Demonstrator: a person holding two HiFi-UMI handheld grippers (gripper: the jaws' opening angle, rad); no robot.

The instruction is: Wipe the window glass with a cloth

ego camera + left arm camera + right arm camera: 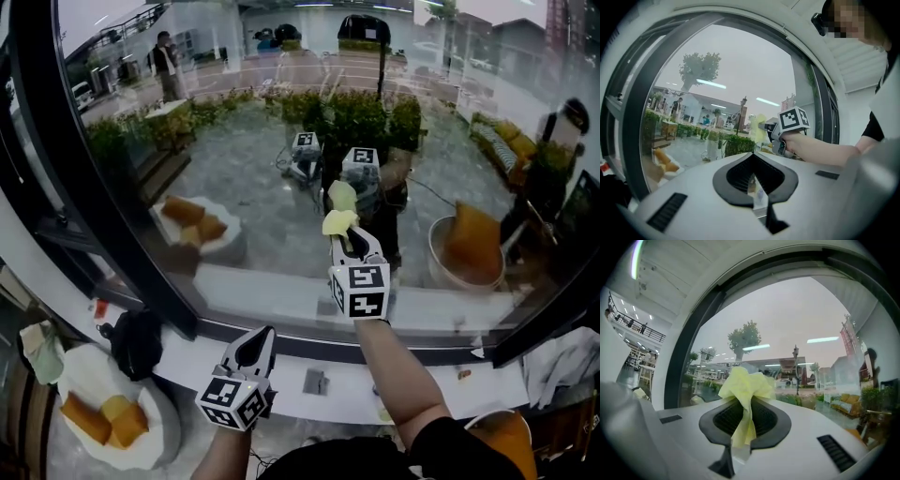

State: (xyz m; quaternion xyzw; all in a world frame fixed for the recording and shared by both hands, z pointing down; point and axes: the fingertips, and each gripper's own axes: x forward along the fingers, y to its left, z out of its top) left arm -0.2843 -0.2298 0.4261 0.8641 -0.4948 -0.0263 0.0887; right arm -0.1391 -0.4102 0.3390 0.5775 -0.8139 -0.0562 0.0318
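Right tongs point(743, 401) on cloth point(745, 383) (near glass point(787, 319))

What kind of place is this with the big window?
Probably a lounge or cafe beside a courtyard: a tall black-framed window, a round chair with orange cushions indoors, hedges and paving outside.

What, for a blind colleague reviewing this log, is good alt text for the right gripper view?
The right gripper is shut on a bunched pale-yellow cloth, held up before the window glass. A dark frame curves up the left side, and a tree shows through the glass under a grey sky.
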